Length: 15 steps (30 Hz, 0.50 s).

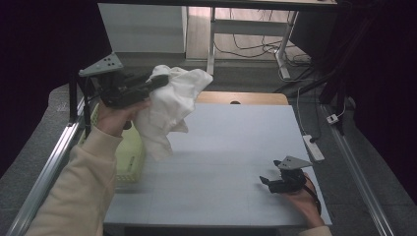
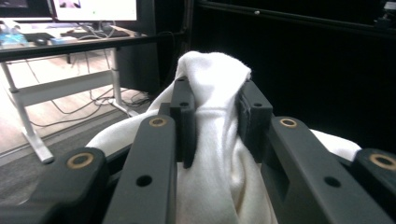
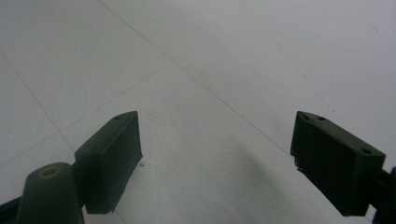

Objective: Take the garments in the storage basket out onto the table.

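A pale grey table [image 1: 231,147] is filling the middle of the high view, its surface bare except for faint grid lines, with a strip of wood showing at its far edge. Beyond it, in the upper part of the frame, a white desk frame [image 1: 246,29] is standing on a lit floor with loose cables [image 1: 251,46] trailing under it, and a white power strip [image 1: 313,147] is lying on the dark carpet to the right of the table. A yellow-green basket [image 1: 129,157] is sitting at the table's left edge, partly behind the sleeve. The sides of the room are lying in darkness.

At the upper left of the high view the left gripper [image 1: 160,81] is being held raised above the table, pointing toward the right of the frame, the cream-sleeved forearm slanting up to it from the bottom left. Its jaws are clamping a white cloth [image 1: 169,105], which is hanging bunched in the air below and to the right of them, over the table's left part (in the left gripper view the fabric is pinched in a tight fold between the two pads).

At the lower right, the right gripper [image 1: 265,181] is resting low at the table, pointing left, its jaws standing wide apart with nothing but bare tabletop between them in the right gripper view.
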Motion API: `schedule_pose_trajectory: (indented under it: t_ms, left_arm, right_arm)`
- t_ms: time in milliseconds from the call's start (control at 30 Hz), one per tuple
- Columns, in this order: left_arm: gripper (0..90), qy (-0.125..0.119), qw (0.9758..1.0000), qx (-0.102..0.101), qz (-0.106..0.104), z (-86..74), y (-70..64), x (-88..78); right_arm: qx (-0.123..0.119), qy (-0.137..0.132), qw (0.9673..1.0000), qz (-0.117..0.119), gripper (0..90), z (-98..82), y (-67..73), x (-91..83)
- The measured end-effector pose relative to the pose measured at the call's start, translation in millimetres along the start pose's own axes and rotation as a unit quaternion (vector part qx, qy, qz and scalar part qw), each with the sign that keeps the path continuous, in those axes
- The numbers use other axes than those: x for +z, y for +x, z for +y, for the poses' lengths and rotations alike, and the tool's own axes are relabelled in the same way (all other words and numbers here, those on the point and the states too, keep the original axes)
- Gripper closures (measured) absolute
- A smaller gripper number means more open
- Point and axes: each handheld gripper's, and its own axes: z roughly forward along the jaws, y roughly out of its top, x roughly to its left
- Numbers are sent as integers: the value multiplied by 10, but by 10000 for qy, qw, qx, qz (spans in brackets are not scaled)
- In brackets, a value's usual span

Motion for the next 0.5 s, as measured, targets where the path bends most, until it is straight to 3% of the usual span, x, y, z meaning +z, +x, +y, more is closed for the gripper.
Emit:
schedule_pose_trajectory:
  t_ms: [500]
  left_arm:
    - [721, 376, 9972, -5, -649, -208, -310, 657]
  right_arm:
    - [0, -8, 10000, -4, 164, -3, -1, -2]
